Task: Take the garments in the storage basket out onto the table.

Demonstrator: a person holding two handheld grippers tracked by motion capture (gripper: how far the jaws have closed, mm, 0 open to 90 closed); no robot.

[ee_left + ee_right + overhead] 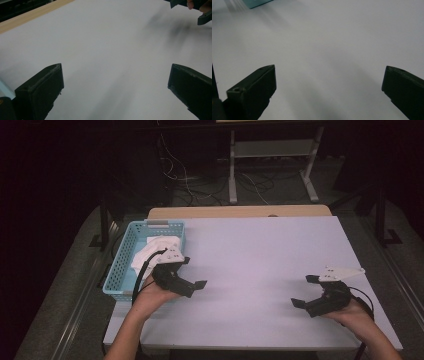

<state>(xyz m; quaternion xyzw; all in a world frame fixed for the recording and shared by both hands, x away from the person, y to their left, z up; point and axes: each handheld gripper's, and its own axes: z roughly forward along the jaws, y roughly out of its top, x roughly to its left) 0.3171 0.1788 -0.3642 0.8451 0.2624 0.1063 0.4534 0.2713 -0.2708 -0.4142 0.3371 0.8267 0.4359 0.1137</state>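
You are seated in what looks like a lab or recording room, dimly lit and dark around its edges. Before you lies a plain white rectangular table [265, 265] with a pale wooden strip [240, 211] along its far edge. Loose white cables [185, 175] trail over the grey carpeted floor [65, 290] behind it, beside the white metal legs of a stand [232, 165] that carries a low shelf. A light blue perforated plastic basket [122, 265] sits at the table's left edge. In each hand you hold a black two-jawed claw, the left claw [192, 272] and the right claw [302, 291], both cabled like test equipment.
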